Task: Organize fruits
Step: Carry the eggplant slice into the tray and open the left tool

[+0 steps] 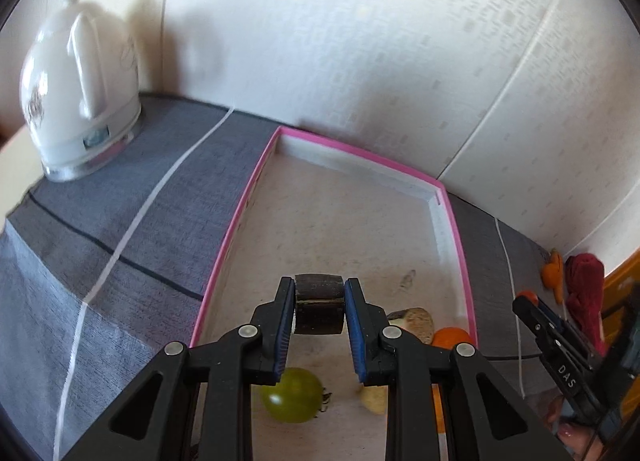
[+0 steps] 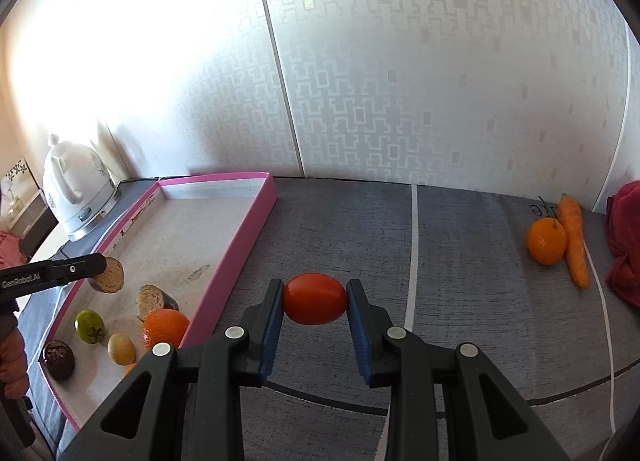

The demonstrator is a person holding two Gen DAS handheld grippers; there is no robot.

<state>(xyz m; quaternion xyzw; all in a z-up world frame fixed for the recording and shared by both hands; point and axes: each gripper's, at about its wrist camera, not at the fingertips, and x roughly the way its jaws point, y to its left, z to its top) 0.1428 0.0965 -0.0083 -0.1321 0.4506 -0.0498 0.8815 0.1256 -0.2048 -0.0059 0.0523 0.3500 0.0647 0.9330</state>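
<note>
Grey woven cloth with pale and dark stripes covers the bench (image 2: 460,261), which runs up to a patterned wall. Pink-rimmed tray (image 2: 240,237) lies on the left part of the bench, far end by the wall. White kettle (image 2: 78,191) stands at far left, beyond the tray and apart from it. Red cloth (image 2: 624,245) bunched at far right edge.

Right claw (image 2: 315,299) clamped on a red tomato (image 2: 315,298), pads pressing both sides, held over the cloth just right of the tray's near right rim. Left claw (image 1: 319,305) clamped on a dark brown cut piece (image 1: 319,303), pale cut face visible from the right wrist view, held above the tray's near half.

Carrot (image 2: 574,239) lies far right on the cloth, with an orange (image 2: 546,241) touching its left side.

Inside the tray, near end: second orange (image 2: 165,327) against the right rim, a dark-skinned cut piece with pale flesh (image 2: 154,301) just behind and touching it, green tomato (image 2: 90,325) to the left, small yellowish fruit (image 2: 121,349) near the middle, dark round fruit (image 2: 59,359) at the near left corner. Far half of the tray holds only a small mark.

A sleeve and hand (image 2: 12,369) show at the left edge.
</note>
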